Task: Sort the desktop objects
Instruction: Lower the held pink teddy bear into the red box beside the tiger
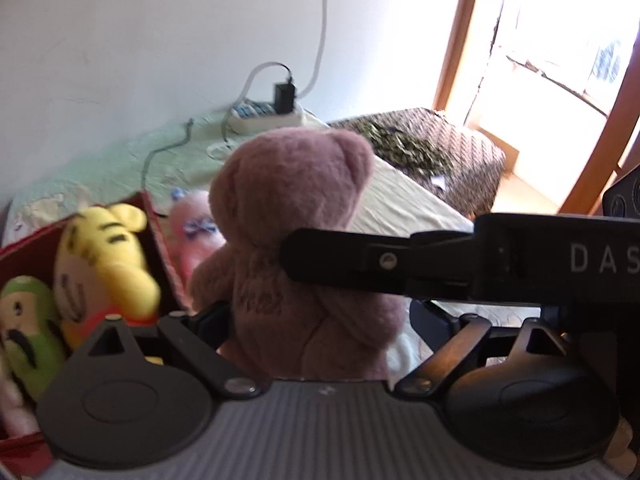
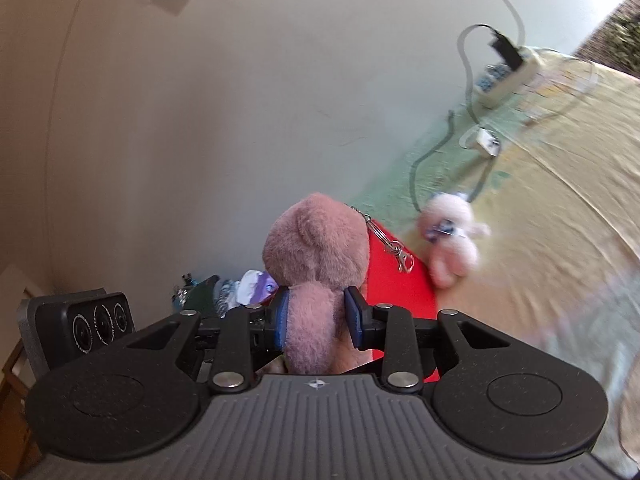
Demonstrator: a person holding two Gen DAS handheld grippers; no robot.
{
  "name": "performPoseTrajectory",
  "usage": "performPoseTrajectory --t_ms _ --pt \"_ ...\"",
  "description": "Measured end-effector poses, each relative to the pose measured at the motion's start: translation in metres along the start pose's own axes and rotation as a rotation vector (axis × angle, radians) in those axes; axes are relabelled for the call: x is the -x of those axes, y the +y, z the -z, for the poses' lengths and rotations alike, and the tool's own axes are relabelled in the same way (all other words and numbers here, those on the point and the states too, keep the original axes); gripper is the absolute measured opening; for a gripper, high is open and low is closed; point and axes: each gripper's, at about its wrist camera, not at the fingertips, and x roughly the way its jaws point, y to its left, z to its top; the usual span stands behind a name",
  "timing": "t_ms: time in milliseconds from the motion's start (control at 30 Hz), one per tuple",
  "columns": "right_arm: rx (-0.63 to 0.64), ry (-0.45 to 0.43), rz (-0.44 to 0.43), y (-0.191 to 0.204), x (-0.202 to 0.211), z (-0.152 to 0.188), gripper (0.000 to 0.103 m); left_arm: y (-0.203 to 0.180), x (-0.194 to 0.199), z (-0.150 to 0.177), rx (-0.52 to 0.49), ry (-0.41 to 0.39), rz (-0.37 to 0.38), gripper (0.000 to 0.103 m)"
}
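Note:
A mauve teddy bear (image 1: 296, 216) is held upright above the cloth. My right gripper (image 2: 316, 316) is shut on its body, blue pads (image 2: 280, 316) pressing in from both sides. In the left wrist view a right gripper finger (image 1: 340, 260) reaches in across the bear. My left gripper (image 1: 320, 320) is open, its fingers spread wide on either side of the bear's lower body. A red box (image 1: 154, 220) at the left holds a yellow tiger plush (image 1: 108, 256) and a green plush (image 1: 28, 320). A small pale pink plush (image 2: 452, 236) lies on the cloth beside the box (image 2: 400, 280).
A white power strip (image 1: 264, 114) with a black charger and trailing cables sits by the wall on the green and yellow cloth (image 2: 540, 200). A metal keychain (image 2: 392, 244) hangs off the bear. A dark woven chest (image 1: 460, 152) stands beyond the table's right edge.

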Motion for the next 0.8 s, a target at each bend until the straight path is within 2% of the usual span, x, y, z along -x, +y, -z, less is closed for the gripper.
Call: performPoseTrajectory --t_ms 233,533,667,800 --pt "0.131 0.037 -0.089 0.035 -0.036 -0.004 0.033 0.037 0.030 -0.003 0.074 -0.095 -0.076 0.091" --pt "0.226 0.066 -0.160 0.057 -0.086 -0.003 0.033 0.085 0.047 -0.004 0.121 -0.157 -0.161 0.091" --pt "0.275 0.073 -0.160 0.064 -0.104 0.002 0.033 0.103 0.048 0.000 0.128 -0.180 -0.191 0.091" --pt "0.293 0.092 -0.131 0.060 -0.117 0.011 0.033 0.124 0.037 0.003 0.157 -0.163 -0.185 0.092"
